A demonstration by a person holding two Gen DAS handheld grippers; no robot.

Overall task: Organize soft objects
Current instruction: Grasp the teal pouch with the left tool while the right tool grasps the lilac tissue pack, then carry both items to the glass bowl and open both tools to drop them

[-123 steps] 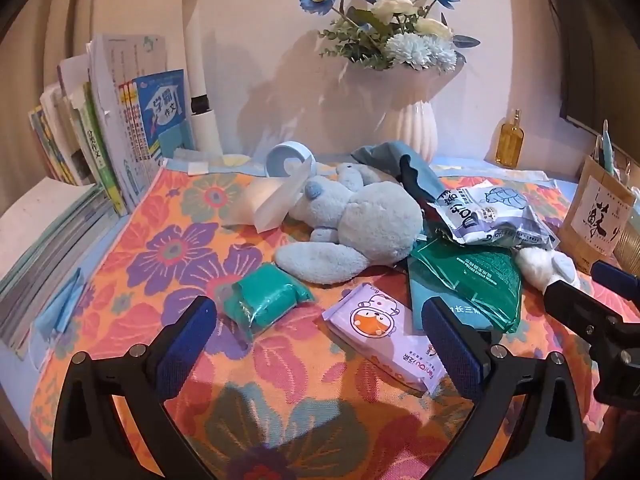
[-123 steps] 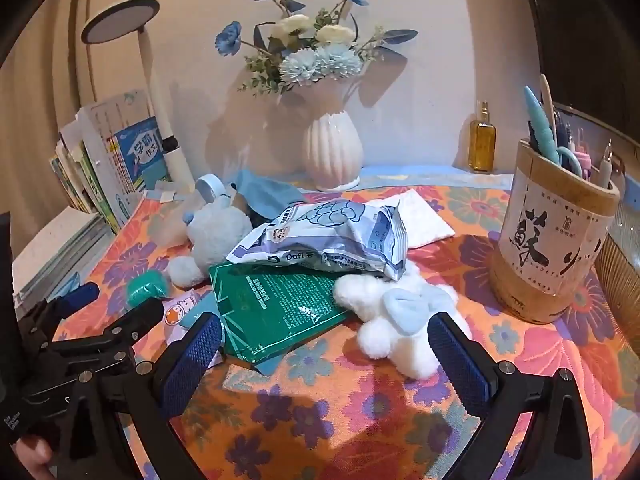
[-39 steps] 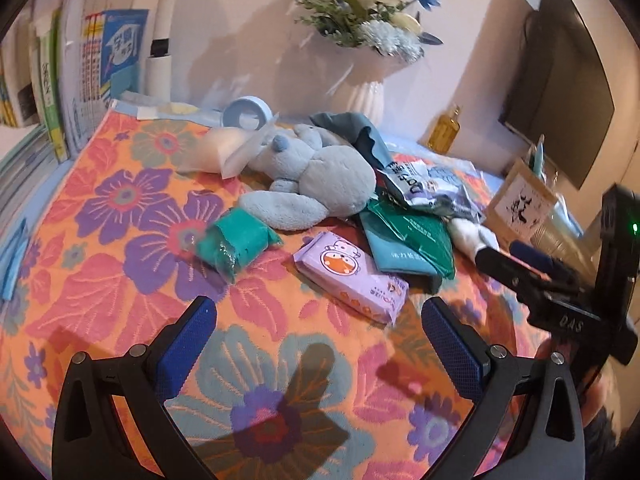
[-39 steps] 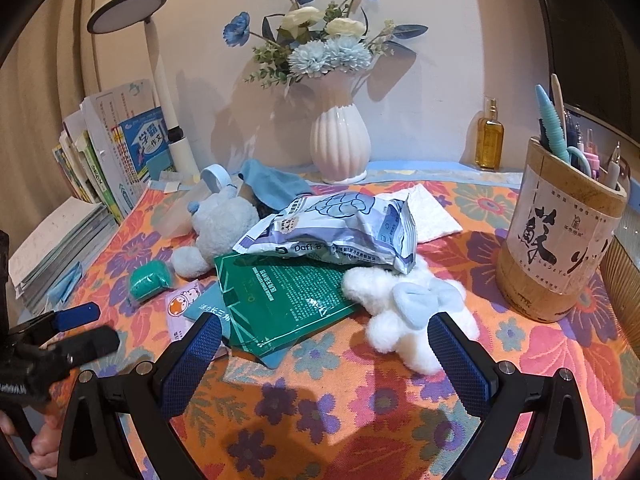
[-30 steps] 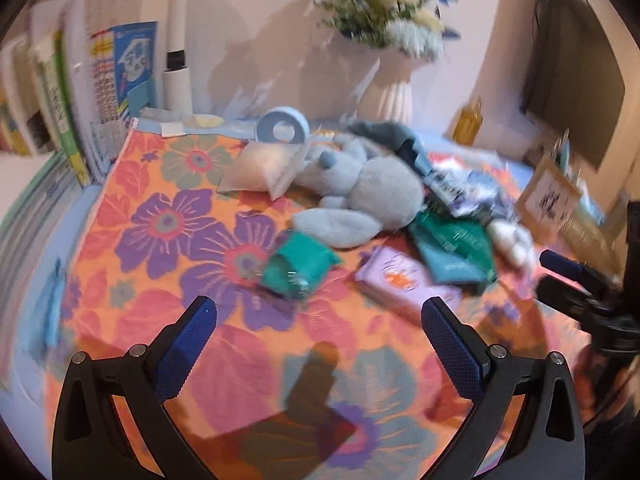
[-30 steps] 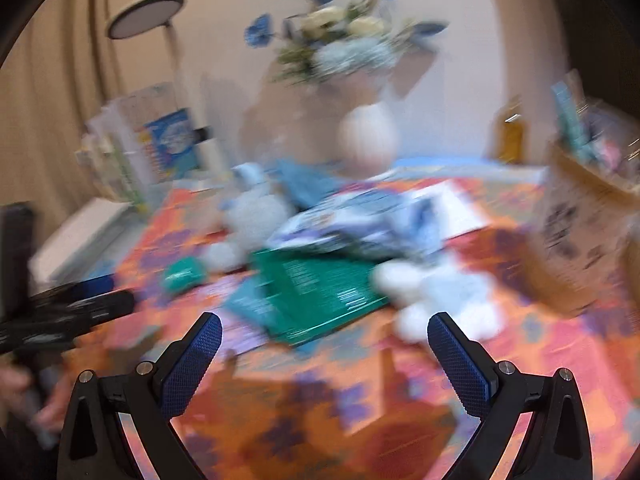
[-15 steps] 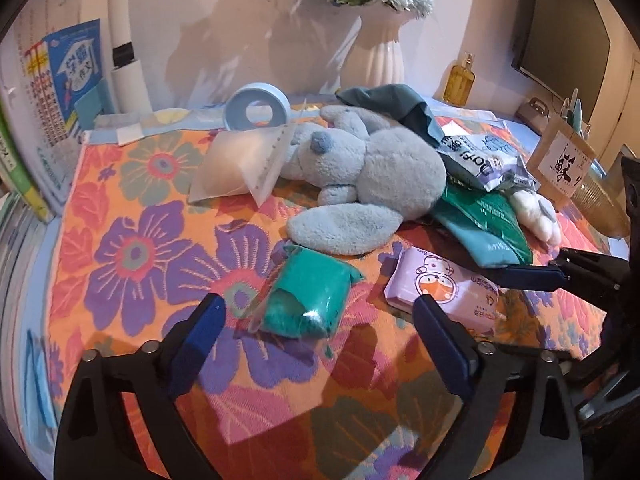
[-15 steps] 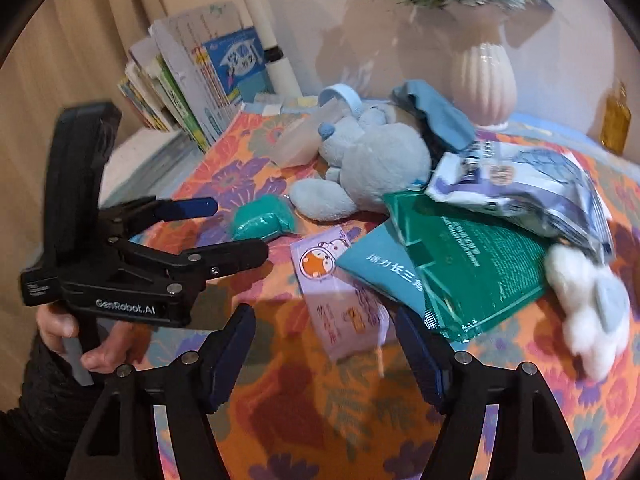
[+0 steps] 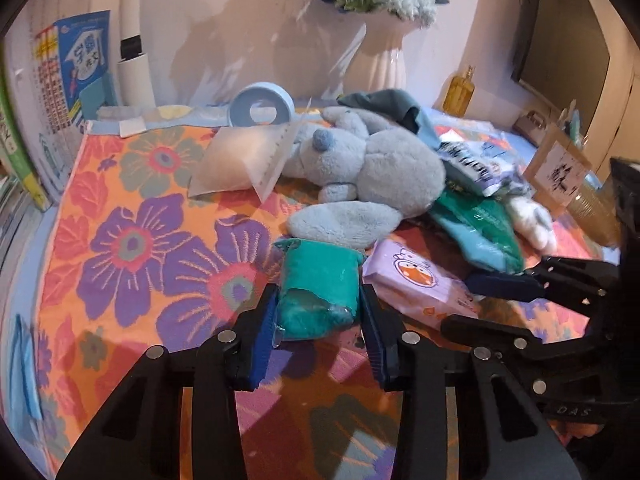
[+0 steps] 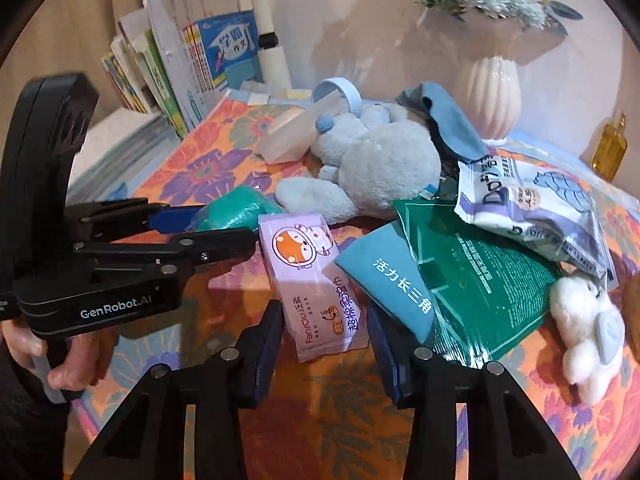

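Left gripper [image 9: 318, 322]: jaws closed in against both sides of the teal packet [image 9: 318, 292], blue pads touching its wrapper; packet lay on the floral cloth [image 9: 132, 240], far end just beside the grey plush toy [image 9: 376, 184]. In the right wrist view the same gripper [image 10: 208, 230] came in from the left, held by a bare hand [image 10: 64, 360], with the teal packet [image 10: 236, 210] between its fingers.

Right gripper [image 10: 326, 334]: jaws drawn in either side of the near end of the purple wipes pack [image 10: 312, 280]; whether the pads pressed the pack could not be told. In the left wrist view this gripper [image 9: 488, 300] reached in from the right, fingers over the near end of the purple wipes pack [image 9: 416, 284].

Other soft goods, right wrist view: grey plush toy [image 10: 376, 168] on its side behind the wipes; green pouch [image 10: 472, 272] overlapping a teal card-like packet [image 10: 392, 276], just beside the wipes; white-and-blue snack bag [image 10: 532, 208] lying on the green pouch; white plush toy [image 10: 588, 328] at the cloth's right edge; blue cloth [image 10: 448, 116] draped behind the grey toy.

Surroundings: white ribbed vase [image 10: 488, 96] with flowers at the back; amber bottle [image 10: 610, 148] to its right; upright books [image 10: 192, 60] at the left; blue tape roll [image 9: 258, 110] and a clear bag [image 9: 244, 164] near the grey toy's head
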